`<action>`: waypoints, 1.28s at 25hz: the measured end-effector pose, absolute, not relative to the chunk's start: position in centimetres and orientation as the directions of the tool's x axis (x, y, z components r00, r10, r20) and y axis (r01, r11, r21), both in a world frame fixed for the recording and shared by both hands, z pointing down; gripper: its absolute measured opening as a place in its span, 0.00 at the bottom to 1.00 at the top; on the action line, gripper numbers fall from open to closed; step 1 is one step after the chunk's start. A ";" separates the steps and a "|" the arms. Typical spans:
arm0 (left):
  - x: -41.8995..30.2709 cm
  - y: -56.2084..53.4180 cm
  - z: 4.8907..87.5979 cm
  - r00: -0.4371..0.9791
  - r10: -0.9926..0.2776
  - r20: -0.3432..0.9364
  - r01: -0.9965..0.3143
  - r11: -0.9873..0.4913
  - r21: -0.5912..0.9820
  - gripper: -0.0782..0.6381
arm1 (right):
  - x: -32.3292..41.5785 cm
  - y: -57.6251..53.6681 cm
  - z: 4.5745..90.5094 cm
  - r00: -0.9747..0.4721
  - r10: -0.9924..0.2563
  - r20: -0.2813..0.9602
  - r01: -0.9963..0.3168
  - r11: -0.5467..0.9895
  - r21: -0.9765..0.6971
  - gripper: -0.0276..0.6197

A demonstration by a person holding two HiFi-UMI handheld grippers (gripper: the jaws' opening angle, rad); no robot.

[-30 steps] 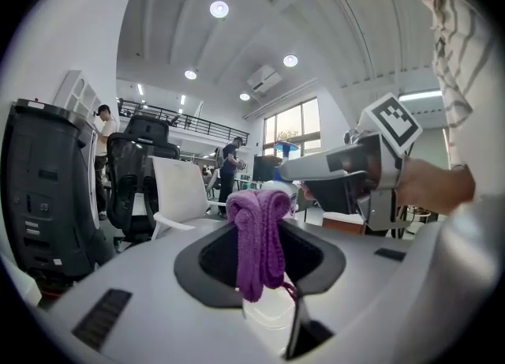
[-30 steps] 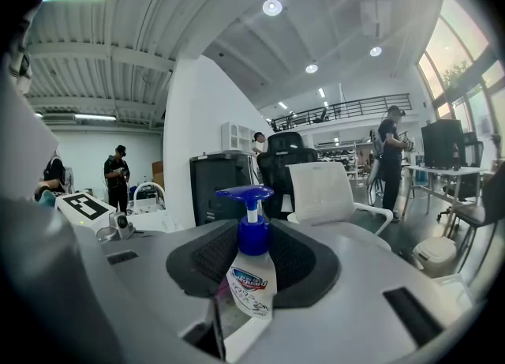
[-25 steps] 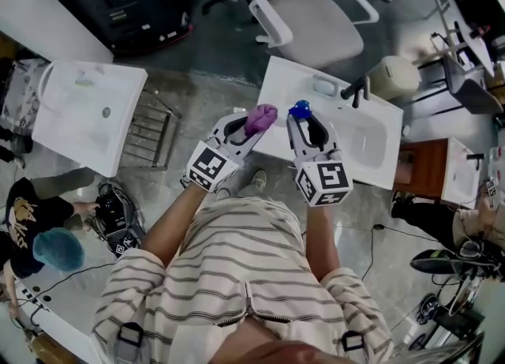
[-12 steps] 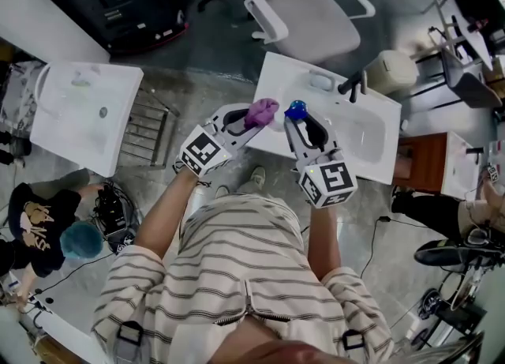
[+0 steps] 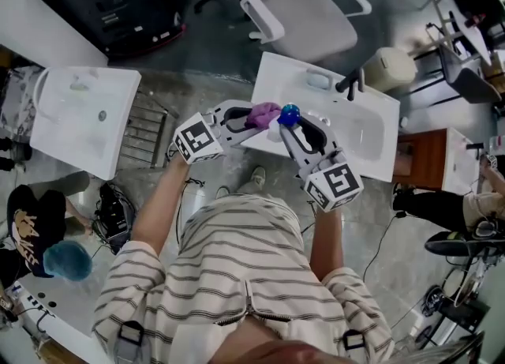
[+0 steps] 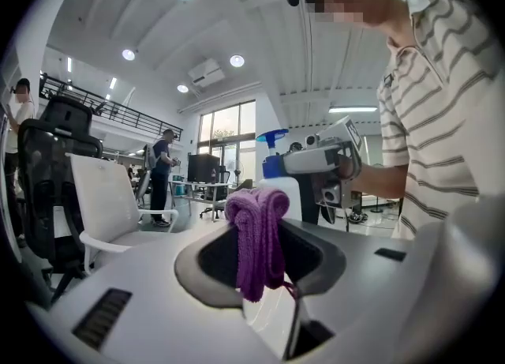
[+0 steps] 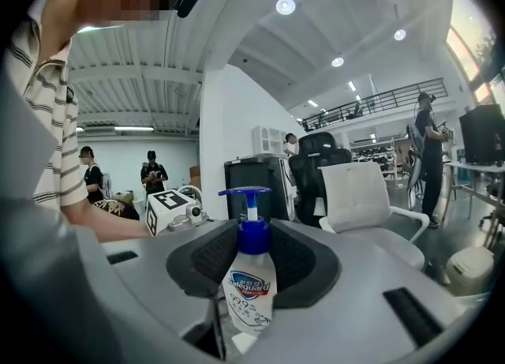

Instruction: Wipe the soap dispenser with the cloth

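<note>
A white soap dispenser (image 7: 249,291) with a blue pump head stands upright between the jaws of my right gripper (image 7: 251,272), which is shut on it; from the head view its blue cap (image 5: 289,114) shows above the right gripper (image 5: 293,120). My left gripper (image 6: 259,236) is shut on a folded purple cloth (image 6: 256,238). In the head view the cloth (image 5: 263,115) sits at the tip of the left gripper (image 5: 254,120), right beside the dispenser's cap. In the left gripper view the soap dispenser (image 6: 278,177) shows just behind the cloth. Both are held in the air over the near edge of a white washbasin (image 5: 371,132).
The washbasin carries a black tap (image 5: 352,82) and a soap dish (image 5: 319,80). Behind it stand a white office chair (image 5: 304,15) and a beige bin (image 5: 390,69). A second white basin (image 5: 79,118) lies at the left beside a wire rack (image 5: 146,129). People stand around the room.
The left gripper has swung its tip to the right, bringing the purple cloth up against the dispenser's cap. The right gripper with the dispenser has shifted slightly left towards it.
</note>
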State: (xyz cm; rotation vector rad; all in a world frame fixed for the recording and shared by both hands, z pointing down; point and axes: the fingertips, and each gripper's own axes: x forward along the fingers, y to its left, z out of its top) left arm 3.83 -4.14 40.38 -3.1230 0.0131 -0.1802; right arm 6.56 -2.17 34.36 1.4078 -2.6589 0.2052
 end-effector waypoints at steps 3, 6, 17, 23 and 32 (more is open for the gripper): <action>4.0 -3.8 40.1 0.993 0.042 0.110 0.042 -0.999 -0.004 0.27 | 6.2 -1.8 34.0 -0.597 -0.785 0.164 -0.801 0.595 -0.068 0.25; 4.2 -3.5 40.2 0.991 0.081 0.110 0.082 -0.997 -0.006 0.27 | 5.7 -1.3 34.0 -0.635 -0.756 0.159 -0.771 0.633 -0.070 0.25; 4.7 -2.8 41.0 0.979 0.144 0.141 0.145 -0.989 0.002 0.27 | 4.3 -0.2 33.8 -0.695 -0.701 0.156 -0.717 0.691 -0.088 0.25; 4.7 -2.5 41.9 0.969 0.178 0.171 0.179 -0.984 0.010 0.27 | 4.3 -0.1 33.4 -0.709 -0.693 0.131 -0.706 0.700 -0.110 0.25; 4.1 -2.5 42.8 0.966 0.167 0.198 0.165 -0.986 0.028 0.27 | 5.2 -0.5 33.2 -0.693 -0.716 0.087 -0.719 0.676 -0.159 0.25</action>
